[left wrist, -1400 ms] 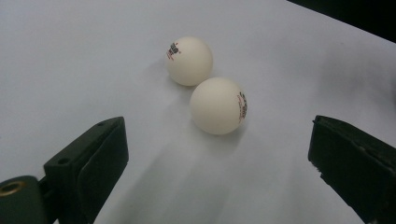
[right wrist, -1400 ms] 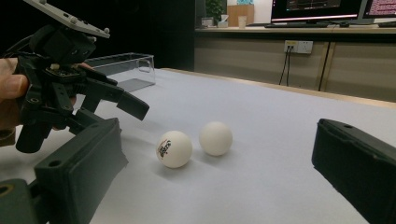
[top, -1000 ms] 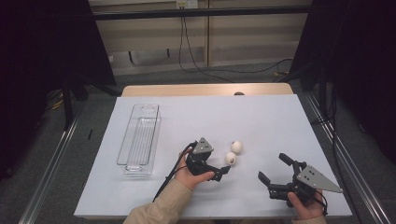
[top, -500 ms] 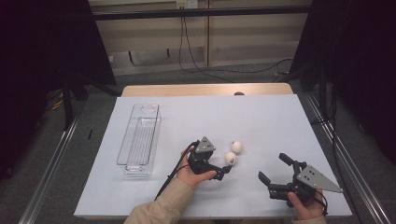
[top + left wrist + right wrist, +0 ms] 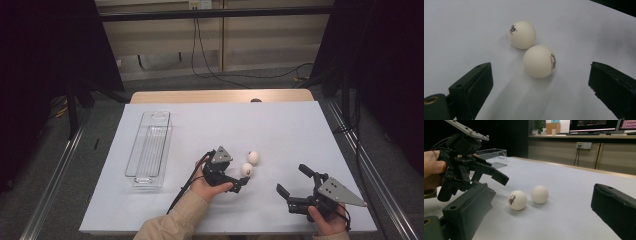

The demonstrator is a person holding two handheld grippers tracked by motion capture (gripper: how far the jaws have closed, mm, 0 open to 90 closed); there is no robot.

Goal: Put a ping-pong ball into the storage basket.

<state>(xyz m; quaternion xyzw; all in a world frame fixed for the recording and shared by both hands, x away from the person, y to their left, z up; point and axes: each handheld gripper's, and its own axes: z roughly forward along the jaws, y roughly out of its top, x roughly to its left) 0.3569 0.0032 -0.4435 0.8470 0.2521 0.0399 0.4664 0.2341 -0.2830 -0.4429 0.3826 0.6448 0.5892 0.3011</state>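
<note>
Two white table-tennis balls lie close together on the white table. In the high view the nearer ball [image 5: 246, 169] lies just ahead of my left gripper [image 5: 240, 175], with the farther ball [image 5: 253, 157] beyond it. In the left gripper view, my left gripper [image 5: 541, 83] is open and the nearer ball [image 5: 539, 61] lies on the table just ahead of its jaws. The other ball [image 5: 522, 34] lies behind that one. My right gripper [image 5: 293, 180] is open at the front right, apart from the balls. Its own view shows the printed ball [image 5: 517, 200], the plain ball [image 5: 539, 194] and the left gripper [image 5: 496, 185].
A long clear plastic tray [image 5: 150, 150] stands empty on the left of the table, also seen in the right gripper view [image 5: 492, 157]. The table's front edge runs just below both hands. Cables hang on the wall behind the table.
My left gripper has edged slightly right toward the nearer ball. The balls and the right gripper have stayed put.
</note>
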